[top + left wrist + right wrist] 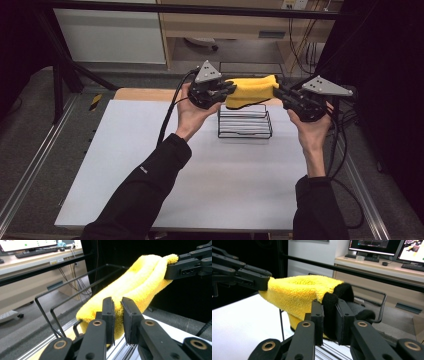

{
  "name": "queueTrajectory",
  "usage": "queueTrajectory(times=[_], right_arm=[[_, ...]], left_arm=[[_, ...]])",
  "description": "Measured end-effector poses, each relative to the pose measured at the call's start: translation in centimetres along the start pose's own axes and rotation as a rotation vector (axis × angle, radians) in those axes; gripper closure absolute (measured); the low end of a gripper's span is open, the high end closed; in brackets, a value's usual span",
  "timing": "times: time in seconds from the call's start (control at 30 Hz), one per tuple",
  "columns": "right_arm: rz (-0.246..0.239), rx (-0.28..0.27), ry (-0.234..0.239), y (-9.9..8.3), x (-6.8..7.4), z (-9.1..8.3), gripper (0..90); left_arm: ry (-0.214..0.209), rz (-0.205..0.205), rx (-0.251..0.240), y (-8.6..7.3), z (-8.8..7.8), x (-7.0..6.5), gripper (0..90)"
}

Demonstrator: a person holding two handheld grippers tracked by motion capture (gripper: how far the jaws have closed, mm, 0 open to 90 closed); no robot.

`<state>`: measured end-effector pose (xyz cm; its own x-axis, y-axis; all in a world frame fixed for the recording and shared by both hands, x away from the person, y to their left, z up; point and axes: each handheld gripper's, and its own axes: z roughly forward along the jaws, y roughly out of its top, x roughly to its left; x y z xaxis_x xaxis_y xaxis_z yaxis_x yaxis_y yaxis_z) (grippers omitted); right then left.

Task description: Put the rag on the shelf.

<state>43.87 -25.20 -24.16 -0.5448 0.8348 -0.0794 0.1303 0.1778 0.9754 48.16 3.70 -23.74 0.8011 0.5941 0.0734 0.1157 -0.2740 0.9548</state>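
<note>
Desk [150,175]: flat rectangular top with a pale, matte white surface; a strip of light wood shows along its far edge. It is flanked left and right by metal rails running front to back over grey floor.

On the desk: one black wire rack [245,125], standing upright toward the far middle, its parallel wires running crosswise, base resting directly on the white surface.

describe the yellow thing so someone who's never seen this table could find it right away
Start at the white table and look to its far edge, where a black wire rack stands. Just above the rack, a folded yellow towel is stretched between the left claw and the right claw, each shut on one end. It is the one bright, fluffy thing among black metal, and its underside is black.
</note>
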Motion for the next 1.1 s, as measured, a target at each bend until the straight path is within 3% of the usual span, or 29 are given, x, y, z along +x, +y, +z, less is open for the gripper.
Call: queueTrajectory(times=[0.37,0.57,0.7,0.83,0.93,1.0,1.1], right_arm=[[0.005,0.028,0.029,-1.9,-0.2,0.2,77.3],[0.009,0.038,0.048,-1.5,0.2,-0.4,68.2],[0.007,0.025,0.055,-0.9,0.5,-0.9,61.8],[0.024,-0.035,0.035,0.3,0.5,-1.4,55.3],[0.027,-0.033,0.042,0.9,0.5,-1.2,62.9],[0.032,0.016,0.057,0.6,0.6,-0.5,73.2],[0.044,0.077,0.04,-0.6,0.7,0.8,82.9]], left_arm=[[-0.004,0.008,0.053,-1.2,0.5,-0.6,80.3],[0.001,0.018,0.055,-1.9,0.7,-0.7,81.8],[0.011,0.04,0.055,-2.2,0.7,-0.9,82.1],[0.012,0.058,0.068,-2.6,1.1,-1.3,82.3],[0.022,0.068,0.073,-2.8,1.4,-1.5,82.3],[0.022,0.067,0.071,-3.0,1.5,-1.5,82.1],[0.011,0.057,0.078,-3.3,1.4,-1.4,80.2]])
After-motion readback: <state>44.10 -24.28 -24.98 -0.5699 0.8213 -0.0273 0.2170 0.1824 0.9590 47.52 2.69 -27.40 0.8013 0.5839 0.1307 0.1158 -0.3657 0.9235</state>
